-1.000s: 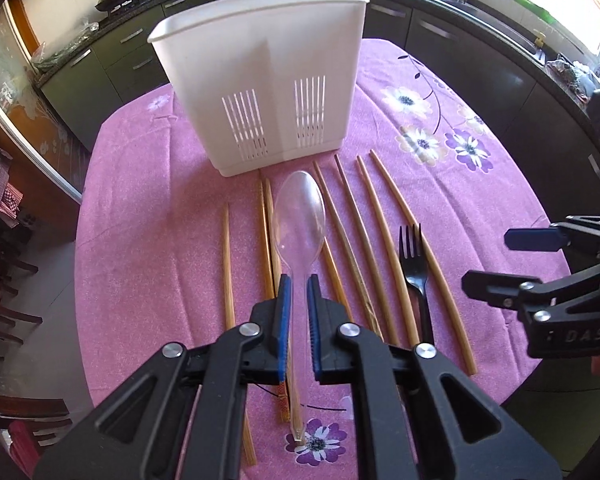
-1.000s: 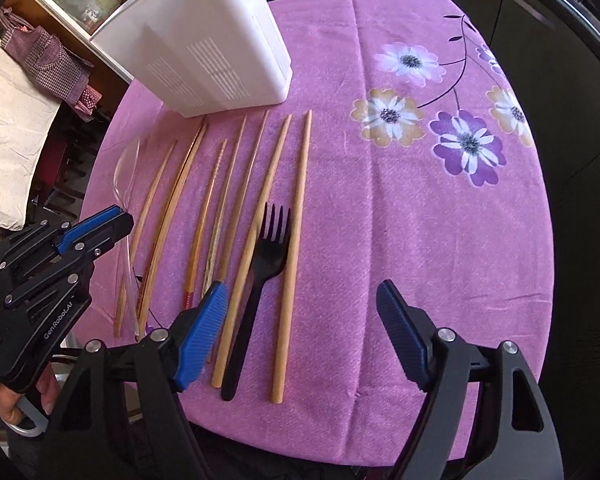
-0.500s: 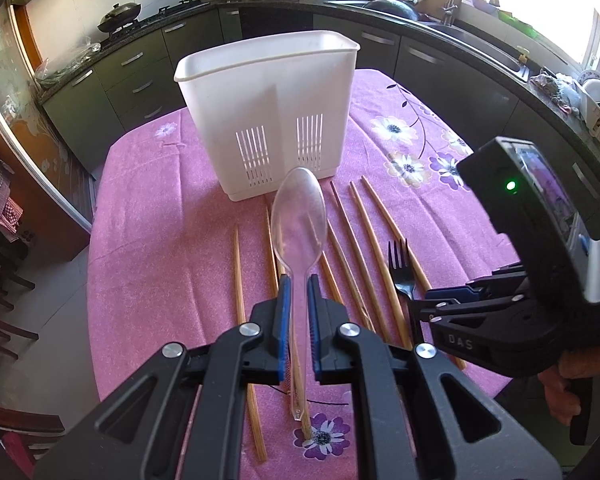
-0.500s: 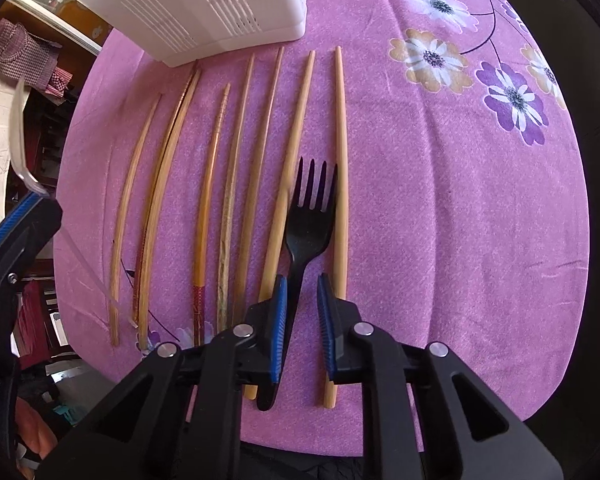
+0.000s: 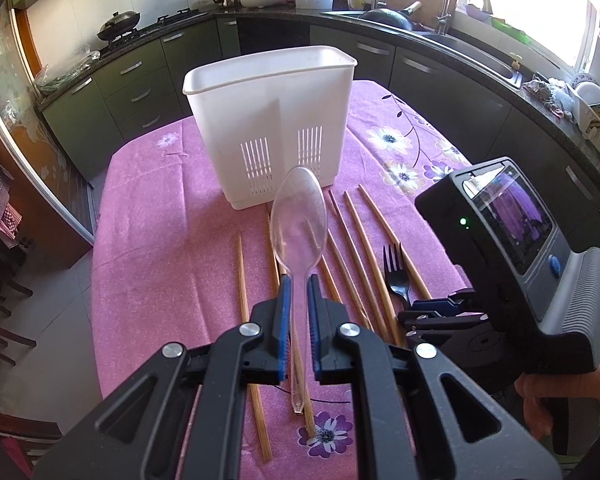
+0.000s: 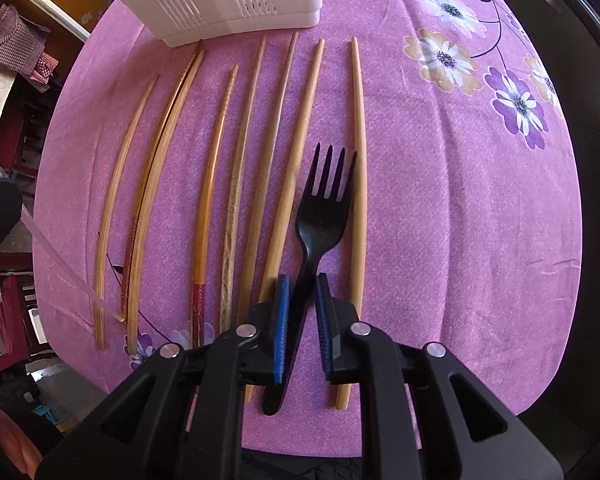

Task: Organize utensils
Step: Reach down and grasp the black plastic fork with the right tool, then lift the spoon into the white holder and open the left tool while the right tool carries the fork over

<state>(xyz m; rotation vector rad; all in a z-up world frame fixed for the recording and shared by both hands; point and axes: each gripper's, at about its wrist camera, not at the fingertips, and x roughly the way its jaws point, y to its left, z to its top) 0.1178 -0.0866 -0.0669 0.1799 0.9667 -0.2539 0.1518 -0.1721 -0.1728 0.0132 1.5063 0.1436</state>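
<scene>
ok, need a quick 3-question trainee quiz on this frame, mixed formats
1. True or false: the left claw grips the clear plastic spoon by its handle.
2. Which item lies between the right claw's blue pads? A) a wooden chopstick B) the black plastic fork C) the spoon
3. Fill in: the white slotted plastic utensil holder stands on a ____ floral tablecloth.

Key: 1 true; 2 B; 3 purple
</scene>
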